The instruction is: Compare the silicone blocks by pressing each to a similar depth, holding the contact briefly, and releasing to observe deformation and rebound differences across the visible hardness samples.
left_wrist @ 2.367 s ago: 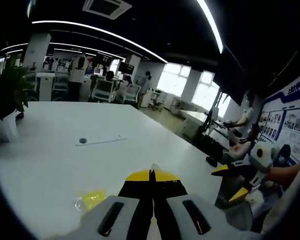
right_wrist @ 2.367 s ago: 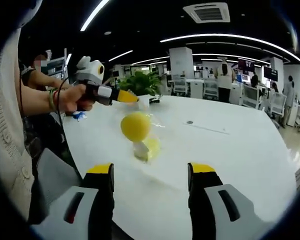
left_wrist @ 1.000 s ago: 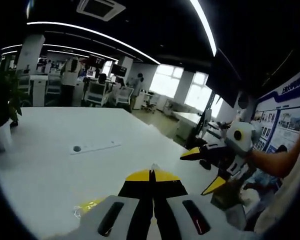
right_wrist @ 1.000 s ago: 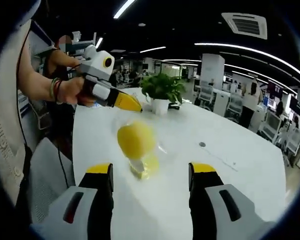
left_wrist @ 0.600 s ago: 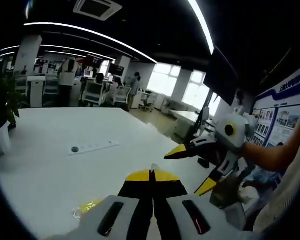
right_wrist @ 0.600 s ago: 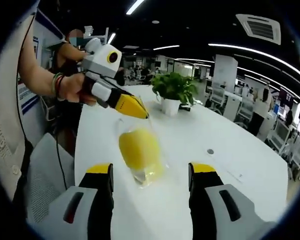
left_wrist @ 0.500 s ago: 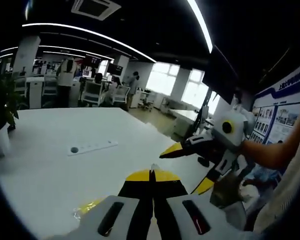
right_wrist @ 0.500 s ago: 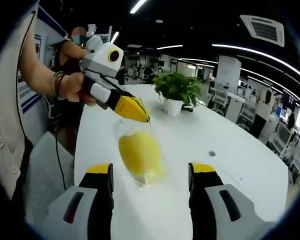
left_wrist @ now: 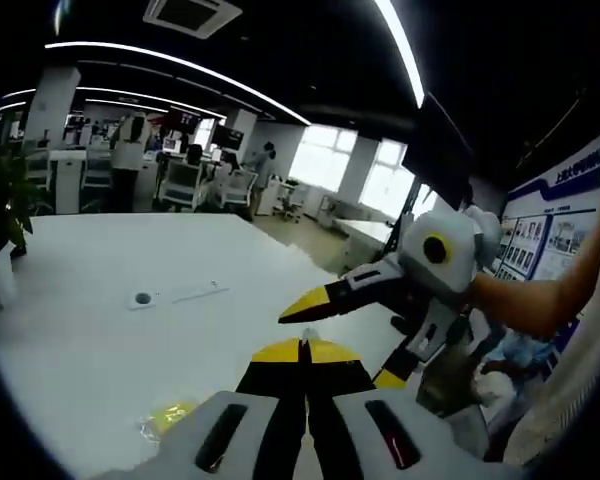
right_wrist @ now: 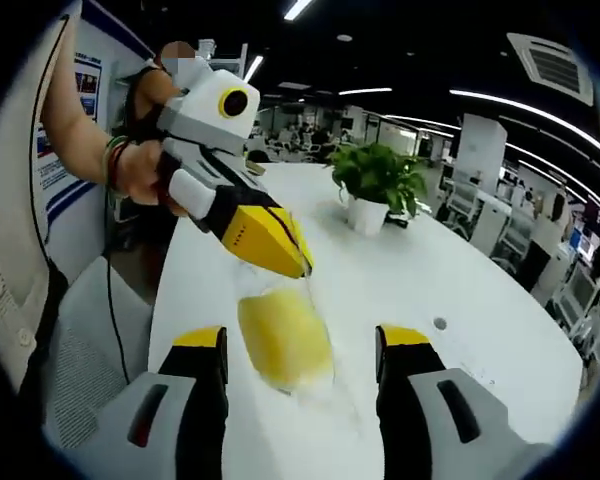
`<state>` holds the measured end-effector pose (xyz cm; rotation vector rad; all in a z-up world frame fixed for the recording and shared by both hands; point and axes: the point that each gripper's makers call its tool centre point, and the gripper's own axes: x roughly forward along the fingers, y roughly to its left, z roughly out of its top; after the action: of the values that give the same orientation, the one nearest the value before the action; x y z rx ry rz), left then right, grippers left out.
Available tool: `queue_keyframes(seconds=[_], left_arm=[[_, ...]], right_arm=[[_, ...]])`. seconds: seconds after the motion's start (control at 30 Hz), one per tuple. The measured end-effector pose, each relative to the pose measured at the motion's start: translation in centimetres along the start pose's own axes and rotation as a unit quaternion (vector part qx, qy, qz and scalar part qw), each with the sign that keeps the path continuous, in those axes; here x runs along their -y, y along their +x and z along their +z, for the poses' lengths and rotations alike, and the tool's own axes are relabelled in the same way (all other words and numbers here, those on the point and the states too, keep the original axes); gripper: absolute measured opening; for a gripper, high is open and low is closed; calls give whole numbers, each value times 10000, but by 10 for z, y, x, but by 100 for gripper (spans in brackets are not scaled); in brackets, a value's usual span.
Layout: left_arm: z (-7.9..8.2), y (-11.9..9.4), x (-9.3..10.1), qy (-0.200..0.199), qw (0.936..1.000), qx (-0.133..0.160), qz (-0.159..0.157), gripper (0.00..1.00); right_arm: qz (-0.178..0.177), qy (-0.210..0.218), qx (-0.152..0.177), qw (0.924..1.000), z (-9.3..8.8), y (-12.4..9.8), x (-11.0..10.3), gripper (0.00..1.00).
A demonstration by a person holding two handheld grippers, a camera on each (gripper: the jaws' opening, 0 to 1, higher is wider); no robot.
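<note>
In the right gripper view a yellow silicone block (right_wrist: 285,340) hangs in a clear bag (right_wrist: 315,375) just above the white table (right_wrist: 410,280). My left gripper (right_wrist: 298,266) comes in from the upper left, jaws shut, pinching the bag's top. My right gripper (right_wrist: 302,345) is open, and the block hangs ahead between its two jaws. In the left gripper view my left gripper (left_wrist: 303,345) is shut with a bit of clear plastic at its tip. The open right gripper (left_wrist: 345,340) reaches in from the right, close by. A second yellow piece (left_wrist: 170,415) in clear wrap lies on the table.
A potted plant (right_wrist: 380,180) stands further along the table. A white strip with a dark round knob (left_wrist: 170,296) lies mid-table. A person's forearm (right_wrist: 80,150) and a grey chair (right_wrist: 90,340) are at the table's near edge. Desks, chairs and people fill the room behind.
The two grippers have closed in on each other. The bagged block now hangs lower and nearer, between the right gripper's jaws. Both views shifted with the hands.
</note>
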<state>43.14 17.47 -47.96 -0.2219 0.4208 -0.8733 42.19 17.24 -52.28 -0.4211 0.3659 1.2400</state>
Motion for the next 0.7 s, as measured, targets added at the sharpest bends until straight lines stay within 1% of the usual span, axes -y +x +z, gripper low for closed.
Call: queue_keyframes(seconds=[0.27, 0.33, 0.6, 0.7], left_arm=[[3, 1, 5, -16, 10000, 14, -91, 0], [3, 1, 7, -17, 9999, 13, -114, 0], [8, 1, 12, 23, 9998, 48, -186, 0], [9, 1, 15, 44, 9997, 32, -239, 0]], right_arm=[[321, -181, -122, 9992, 2, 17, -8, 54], [406, -236, -231, 9986, -1, 20, -10, 54], [588, -326, -381, 9970, -7, 26, -9, 54], [655, -314, -502, 9961, -13, 30, -9, 53]])
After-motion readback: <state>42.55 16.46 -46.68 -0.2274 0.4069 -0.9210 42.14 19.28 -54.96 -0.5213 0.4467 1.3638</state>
